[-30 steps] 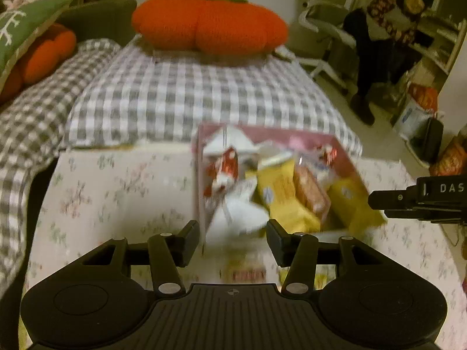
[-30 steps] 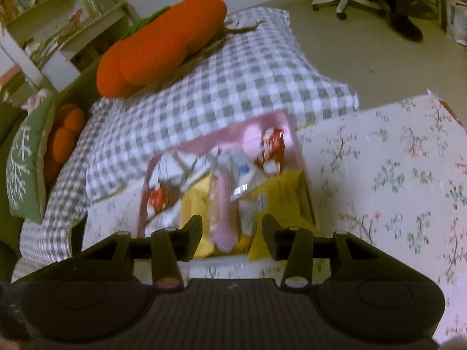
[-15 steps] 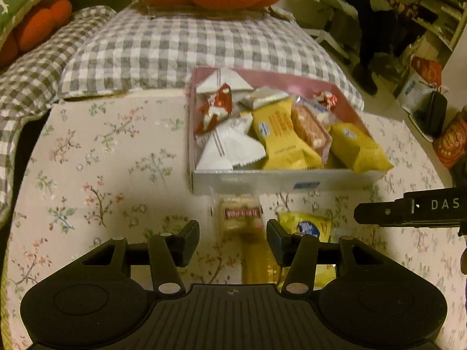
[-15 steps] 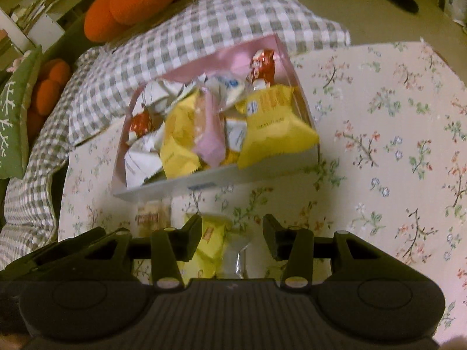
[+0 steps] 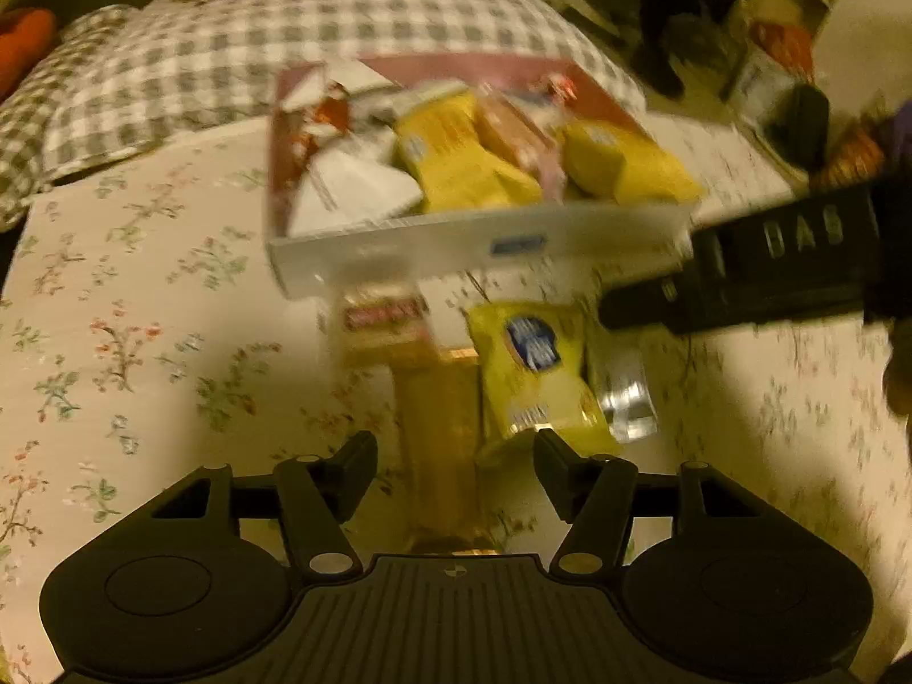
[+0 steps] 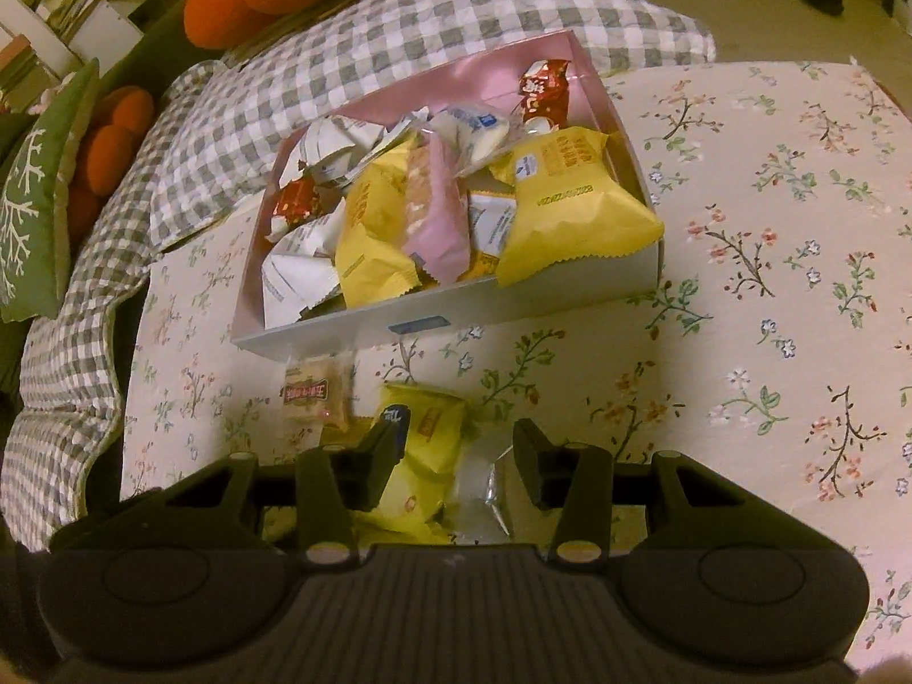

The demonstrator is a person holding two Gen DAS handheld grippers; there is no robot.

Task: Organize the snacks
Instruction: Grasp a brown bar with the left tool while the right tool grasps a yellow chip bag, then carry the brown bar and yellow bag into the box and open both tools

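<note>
Both grippers have dropped closer to the loose snacks; left gripper fingers have just been opening, spread over a long golden packet, not gripping it. Left to right on the floral desk: small biscuit packet with a red label, text unreadable; yellow packet with a blue logo; clear silvery wrapper. Right gripper fingers spread above the yellow packet and wrapper, no visible contact. "DAS" reads on its side in the left view. Snack box, pink inside, sits just behind, full.
</note>
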